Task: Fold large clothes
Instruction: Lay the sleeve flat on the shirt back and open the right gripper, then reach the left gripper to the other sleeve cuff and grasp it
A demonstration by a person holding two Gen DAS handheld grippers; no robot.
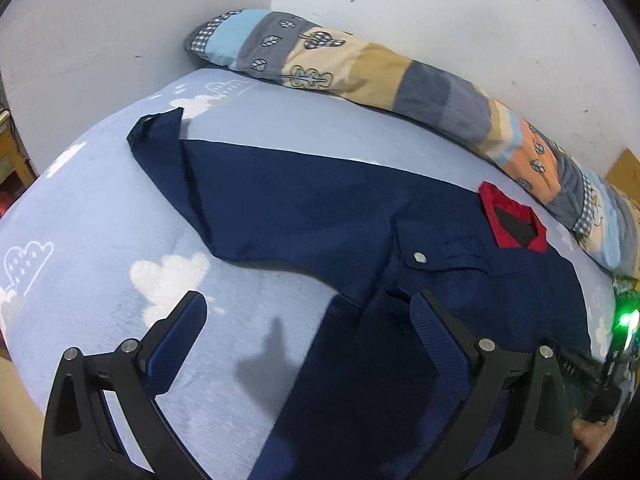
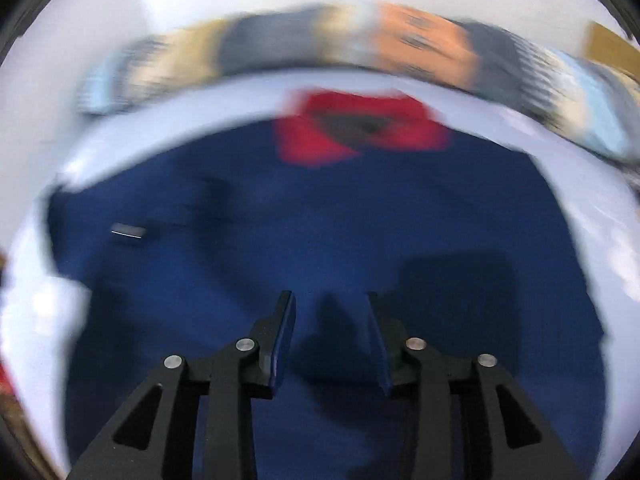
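Observation:
A navy jacket (image 1: 300, 208) with a red collar (image 1: 516, 220) lies spread flat on the bed, one sleeve (image 1: 160, 140) stretched toward the far left corner. A chest pocket with a metal snap (image 1: 420, 257) shows near the middle. My left gripper (image 1: 308, 304) hangs wide open over the jacket's side edge, one finger above the sheet and the other above the navy cloth. The right wrist view is blurred. There my right gripper (image 2: 330, 300) stands partly open over the jacket (image 2: 280, 208), below the collar (image 2: 360, 128), with nothing between its fingers. It also shows at the left view's right edge (image 1: 612, 360).
The bed has a light-blue sheet (image 1: 80, 220) printed with white clouds. A long patchwork bolster (image 1: 360, 68) lies along the white wall at the far side. Wooden furniture (image 1: 12, 152) stands beyond the bed's left edge, and a brown board (image 1: 624, 172) at the far right.

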